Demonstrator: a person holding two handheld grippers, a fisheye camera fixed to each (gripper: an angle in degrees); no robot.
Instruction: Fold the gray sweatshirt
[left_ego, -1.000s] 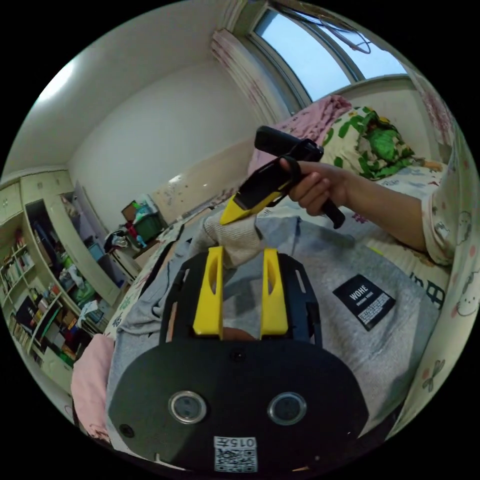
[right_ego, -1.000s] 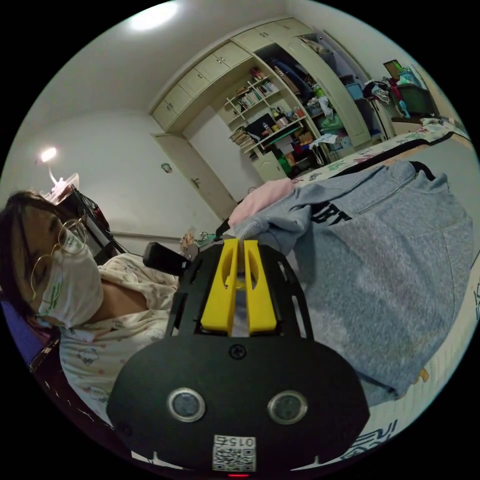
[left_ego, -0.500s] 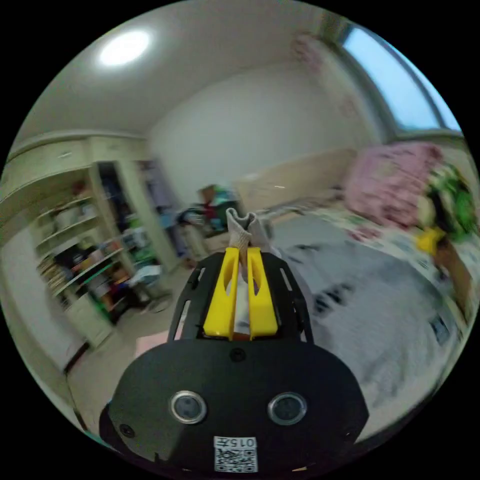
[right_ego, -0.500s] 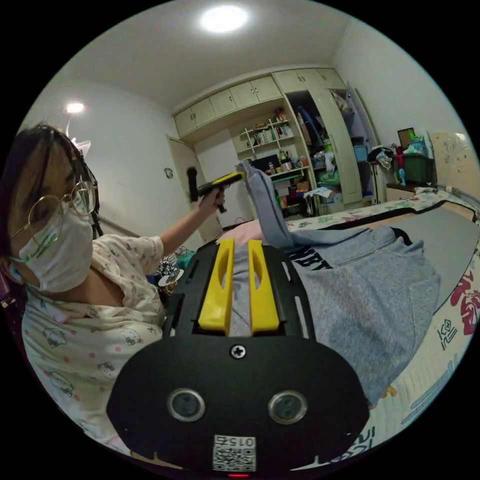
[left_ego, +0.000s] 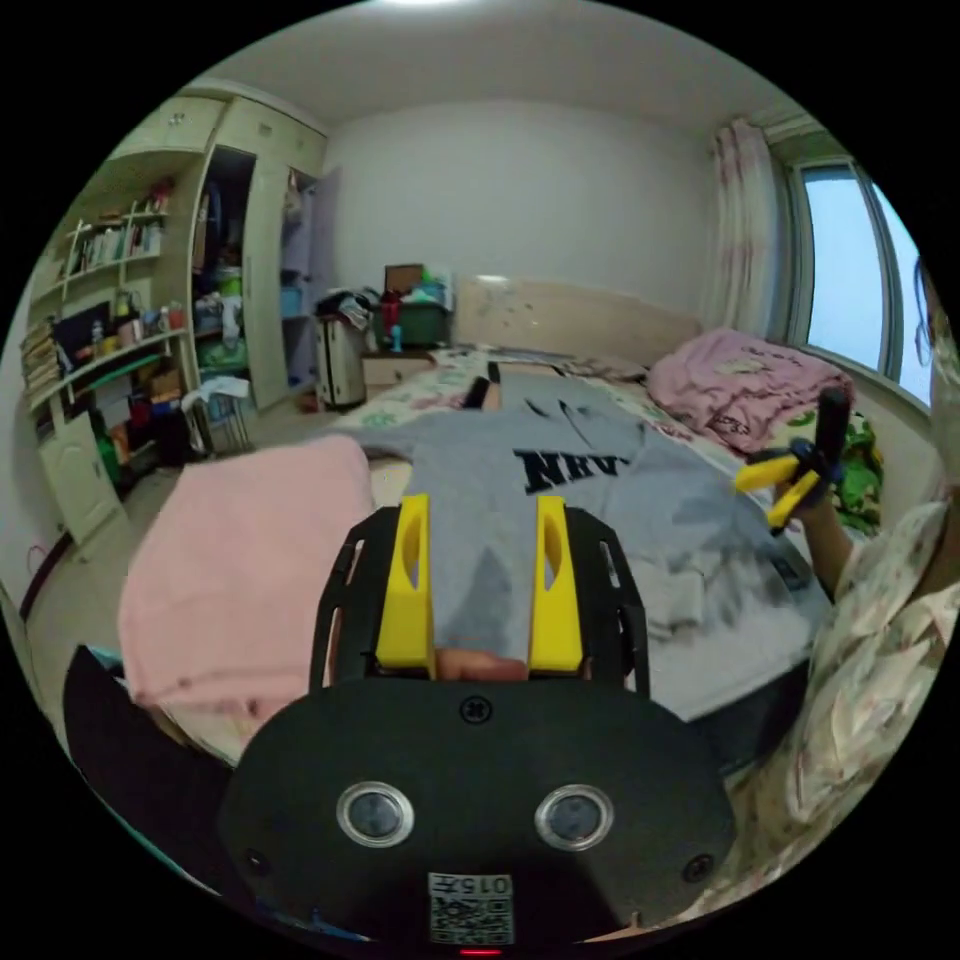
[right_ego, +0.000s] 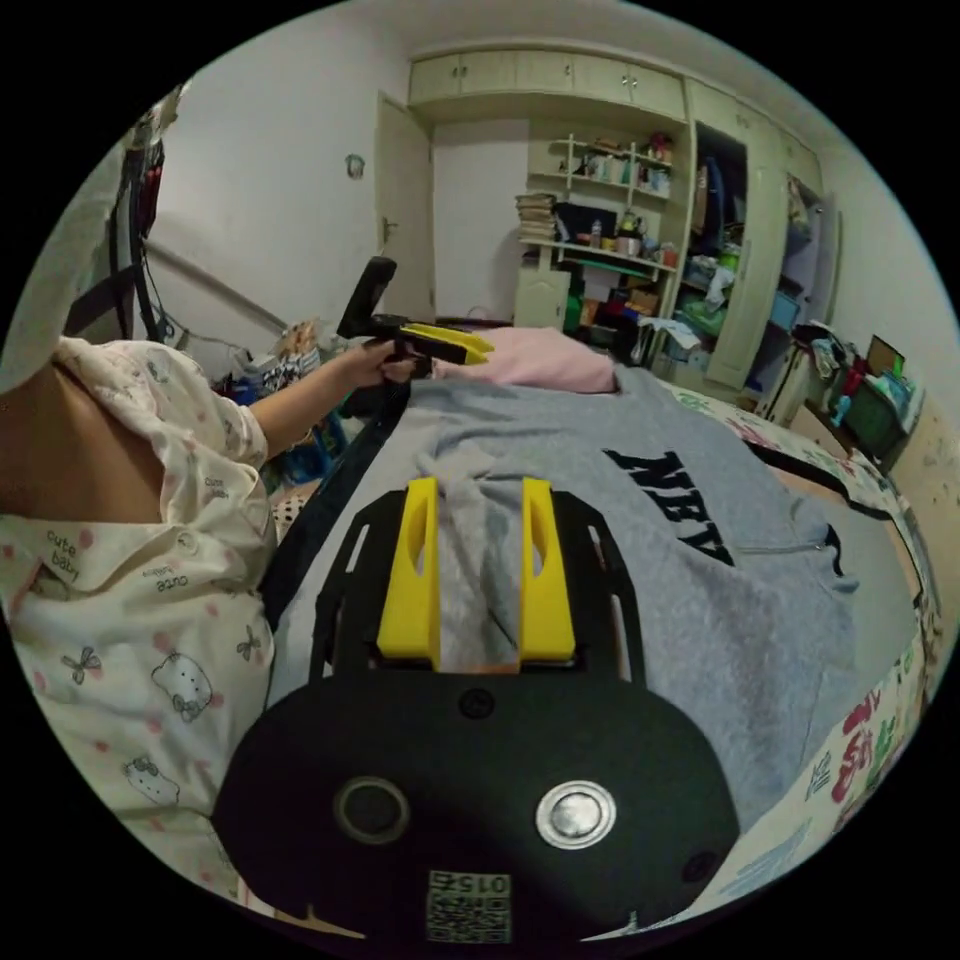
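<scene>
Bed (left_ego: 420, 395), gray sweatshirt (left_ego: 560, 480) flat, both grippers agape

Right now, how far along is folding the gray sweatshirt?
Early on. The gray cotton sweatshirt with dark chest lettering lies spread face up on the bed, beside a pink folded cloth. One ribbed-cuff sleeve looks laid across the body. Nothing is in hand: the left hand-held gripper and right hand-held gripper are both open above it. The body folds look undone.
</scene>
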